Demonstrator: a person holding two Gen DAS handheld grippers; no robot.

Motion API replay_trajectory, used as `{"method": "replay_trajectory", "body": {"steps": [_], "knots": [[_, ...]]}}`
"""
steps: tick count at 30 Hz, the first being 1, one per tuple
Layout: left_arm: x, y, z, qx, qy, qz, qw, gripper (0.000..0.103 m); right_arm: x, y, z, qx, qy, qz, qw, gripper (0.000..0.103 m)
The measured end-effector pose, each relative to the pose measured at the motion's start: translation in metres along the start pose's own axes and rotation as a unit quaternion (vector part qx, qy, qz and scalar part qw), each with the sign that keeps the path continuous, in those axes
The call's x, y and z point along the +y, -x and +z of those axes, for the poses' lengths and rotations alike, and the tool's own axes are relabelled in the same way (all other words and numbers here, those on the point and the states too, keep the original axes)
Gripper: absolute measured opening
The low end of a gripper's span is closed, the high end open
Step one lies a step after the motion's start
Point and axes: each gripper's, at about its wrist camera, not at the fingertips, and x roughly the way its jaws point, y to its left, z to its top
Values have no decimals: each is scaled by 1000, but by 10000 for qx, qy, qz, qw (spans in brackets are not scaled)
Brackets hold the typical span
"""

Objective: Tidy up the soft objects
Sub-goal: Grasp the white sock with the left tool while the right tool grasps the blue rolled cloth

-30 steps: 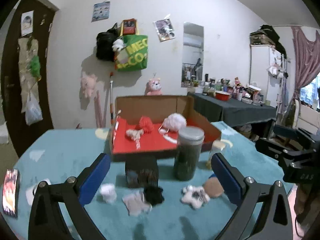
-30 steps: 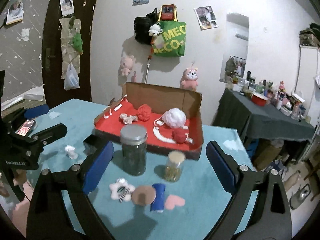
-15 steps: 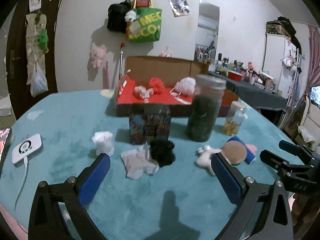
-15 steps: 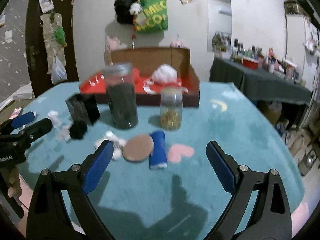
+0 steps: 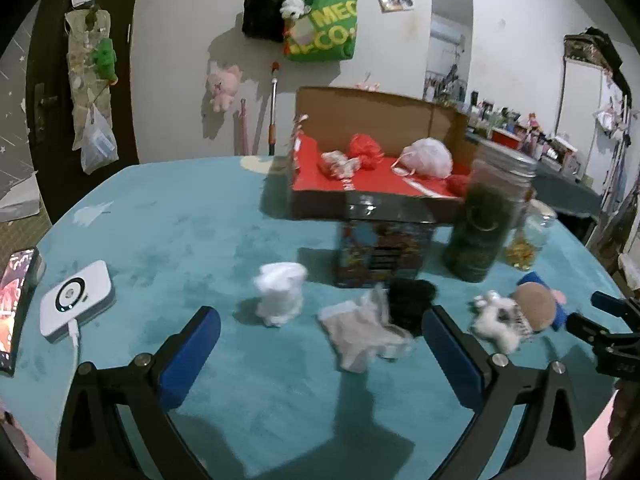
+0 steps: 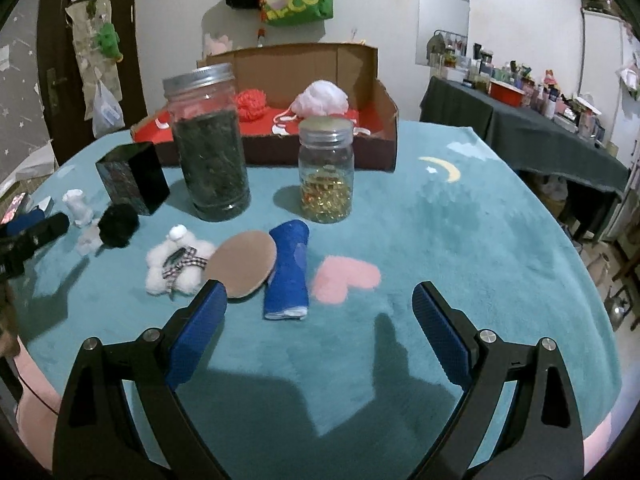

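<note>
Behind blue roll [image 6: 289,270], two jars [image 6: 326,172]

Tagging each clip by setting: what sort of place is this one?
Most likely a lived-in room at home: tote bag and plush toy hung on the wall, cluttered side table, teal tablecloth.

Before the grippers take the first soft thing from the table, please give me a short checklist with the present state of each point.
1. Left gripper open and empty: ok, jaws wide apart.
2. Right gripper open and empty: ok, nothing between its jaws.
3. Soft things within easy approach: ok; grey cloth and black pom-pom lie ahead of the left gripper, blue roll ahead of the right.
4. Items lying apart: not ok; the tan round pad overlaps the blue roll and touches the white fluffy toy.
5. Room in the red box: ok, bare red floor shows.
6. Tall jar clear of the path: cannot tell.
</note>
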Motion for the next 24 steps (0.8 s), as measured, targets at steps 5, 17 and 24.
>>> {"method": "replay_trajectory", "body": {"steps": [5, 17, 24], "knots": [[17, -14, 9, 235, -29, 110, 9997, 100, -10, -12, 2, 354, -32, 120, 9993, 95], [29, -58, 20, 1010, -87, -253, 9945, 45, -12, -33, 10, 713, 99, 351, 9968, 82], [30, -55, 22, 898, -75, -428, 9950, 14, -17, -37, 15, 627, -104, 613, 9961, 30]]}}
